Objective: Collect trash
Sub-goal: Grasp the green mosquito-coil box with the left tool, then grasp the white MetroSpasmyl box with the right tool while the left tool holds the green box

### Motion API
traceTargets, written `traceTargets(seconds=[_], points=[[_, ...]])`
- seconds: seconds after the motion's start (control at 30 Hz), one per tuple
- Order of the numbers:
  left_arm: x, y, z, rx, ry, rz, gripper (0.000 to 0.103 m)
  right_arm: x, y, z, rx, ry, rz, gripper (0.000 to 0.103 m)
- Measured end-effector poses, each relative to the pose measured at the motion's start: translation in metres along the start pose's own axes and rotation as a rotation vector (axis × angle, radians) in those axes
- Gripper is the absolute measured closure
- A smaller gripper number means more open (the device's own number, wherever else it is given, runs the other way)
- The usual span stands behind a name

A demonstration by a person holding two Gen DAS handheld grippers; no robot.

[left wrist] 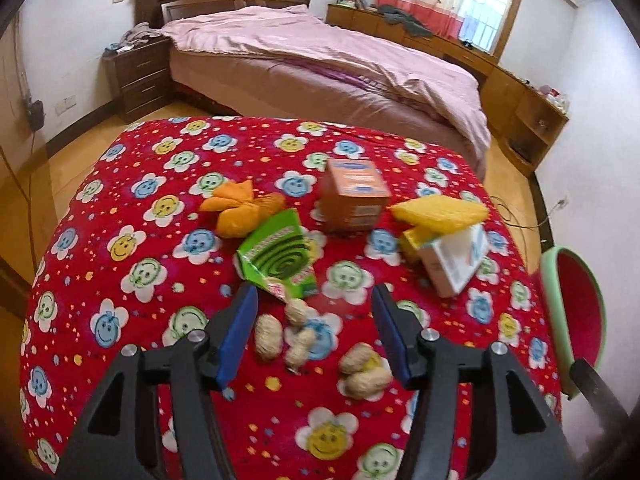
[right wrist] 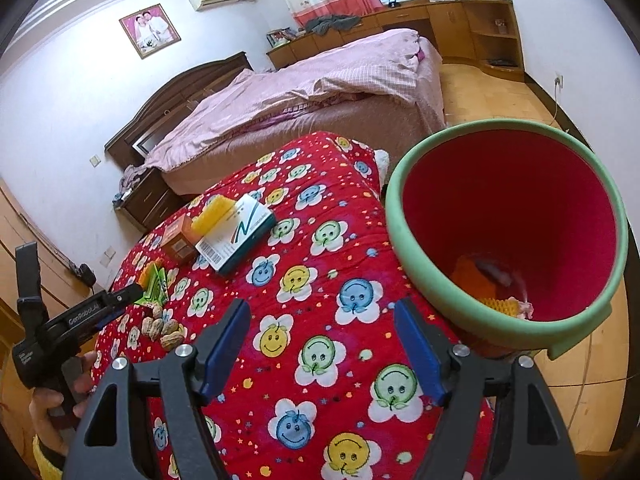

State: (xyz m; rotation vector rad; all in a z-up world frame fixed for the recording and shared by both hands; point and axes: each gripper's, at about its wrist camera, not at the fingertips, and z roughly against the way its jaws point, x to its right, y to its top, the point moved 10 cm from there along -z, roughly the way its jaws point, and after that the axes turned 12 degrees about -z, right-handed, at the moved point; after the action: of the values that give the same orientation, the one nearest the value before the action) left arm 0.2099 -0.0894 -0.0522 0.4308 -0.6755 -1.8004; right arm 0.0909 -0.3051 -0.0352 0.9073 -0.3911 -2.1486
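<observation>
The bin is cut off at the left wrist view's right edge, and its contents blur into orange and yellow scraps. Both the left gripper and right gripper have released fingers holding nothing. Peanuts and boxes lie on the red flower-print counter; a pink bed stands behind.

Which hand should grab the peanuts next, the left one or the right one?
Left. The left gripper is open right over the peanuts, which lie between its fingers. The right gripper is open over bare cloth, nearer the trash bin.
</observation>
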Motion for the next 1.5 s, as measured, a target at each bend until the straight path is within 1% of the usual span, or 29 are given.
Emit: traceTargets(seconds=[0.23, 0.3, 0.67, 0.8, 0.97, 1.07, 1.2, 1.3, 1.43, 1.5], points=[[-0.018, 0.000, -0.027, -0.031, 0.064, -0.001, 0.043, -0.003, -0.002, -0.011, -0.022, -0.015, 0.011, 0.026], [-0.021, 0.000, -0.032, -0.037, 0.070, 0.001, 0.043, -0.004, -0.003, -0.014, -0.029, -0.019, 0.014, 0.026], [-0.025, 0.001, -0.061, -0.063, 0.054, 0.026, 0.043, -0.017, -0.009, -0.031, -0.062, -0.025, 0.043, 0.026], [-0.029, 0.002, -0.062, -0.052, 0.074, 0.028, 0.043, -0.021, -0.012, -0.036, -0.075, -0.027, 0.054, 0.026], [-0.030, 0.002, -0.059, -0.036, 0.073, 0.013, 0.046, -0.026, -0.014, -0.043, -0.094, -0.025, 0.062, 0.026], [-0.034, 0.000, -0.051, -0.017, 0.066, 0.040, 0.047, -0.032, -0.013, -0.047, -0.103, -0.021, 0.067, 0.026], [-0.038, 0.003, -0.037, 0.017, 0.077, 0.032, 0.047, -0.045, -0.009, -0.053, -0.106, -0.004, 0.077, 0.026], [-0.043, 0.004, -0.031, 0.026, 0.095, 0.034, 0.047, -0.057, -0.004, -0.061, -0.105, 0.013, 0.078, 0.014], [-0.048, 0.001, -0.030, 0.029, 0.076, 0.072, 0.047, -0.075, 0.002, -0.075, -0.100, 0.018, 0.093, 0.014], [-0.050, 0.000, -0.030, 0.043, 0.068, 0.084, 0.047, -0.083, 0.006, -0.085, -0.099, 0.011, 0.082, 0.014]])
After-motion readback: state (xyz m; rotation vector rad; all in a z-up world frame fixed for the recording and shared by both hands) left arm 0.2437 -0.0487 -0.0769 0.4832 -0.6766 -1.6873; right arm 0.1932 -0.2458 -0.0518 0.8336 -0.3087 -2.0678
